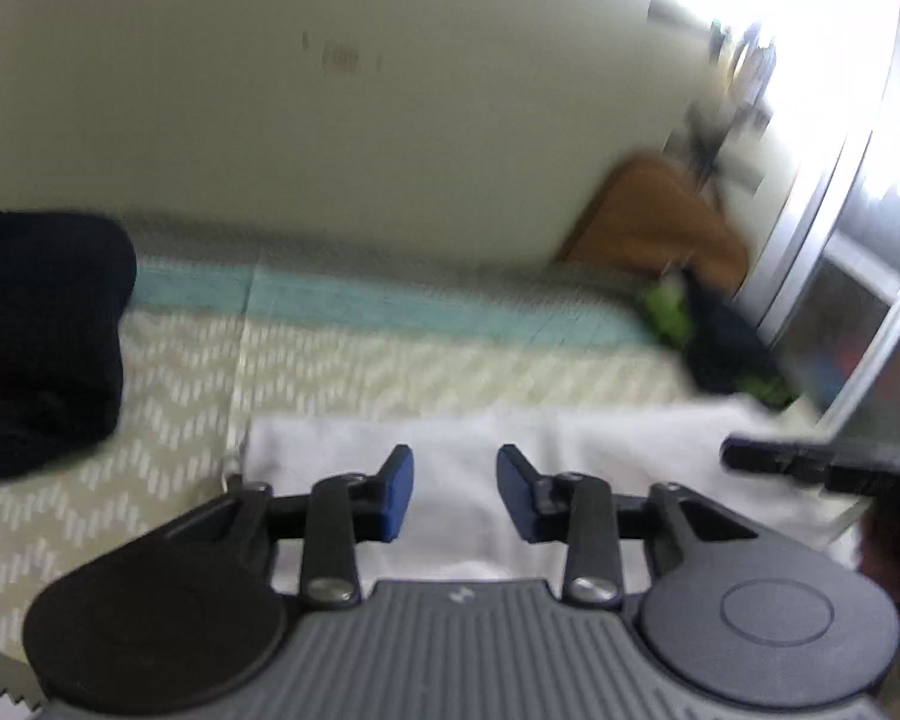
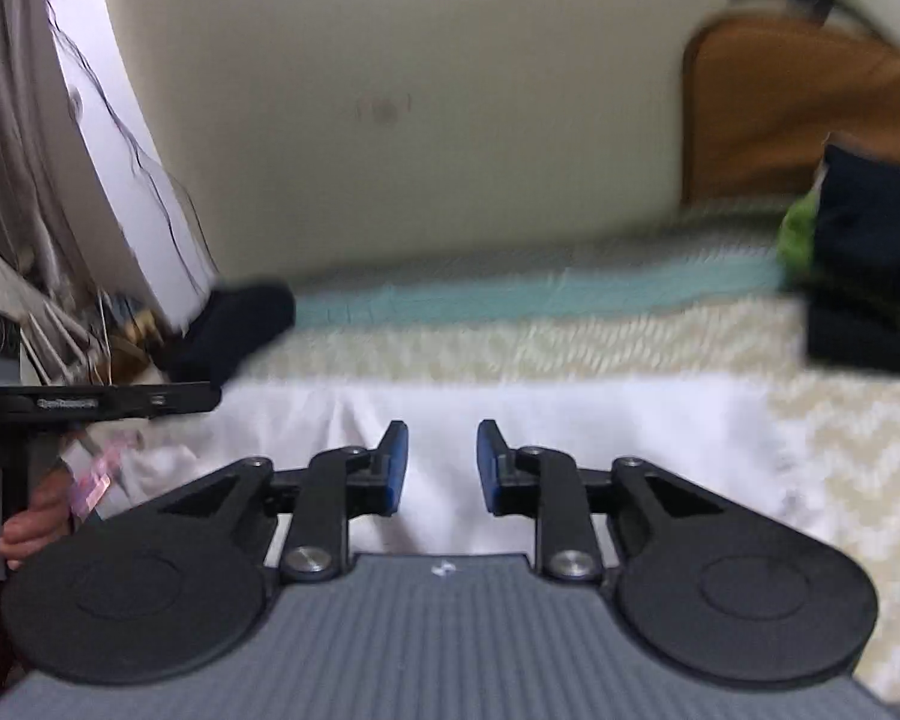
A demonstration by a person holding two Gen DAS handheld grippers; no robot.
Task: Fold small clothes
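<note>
A white garment (image 1: 570,444) lies spread flat on a patterned bedspread (image 1: 390,360). My left gripper (image 1: 455,462) hovers over its left part, its blue pads apart with only the white cloth showing through the gap. In the right wrist view the same white garment (image 2: 570,420) runs across the middle. My right gripper (image 2: 442,438) is over it, its pads also apart and nothing pinched between them. Both views are blurred.
A dark folded garment (image 1: 36,330) sits at the left of the bed, also visible as a dark bundle (image 2: 234,324). A dark and green clothes pile (image 2: 870,276) lies at the right by a brown headboard (image 2: 780,108). A hand (image 2: 30,528) holds the other tool's handle at the left.
</note>
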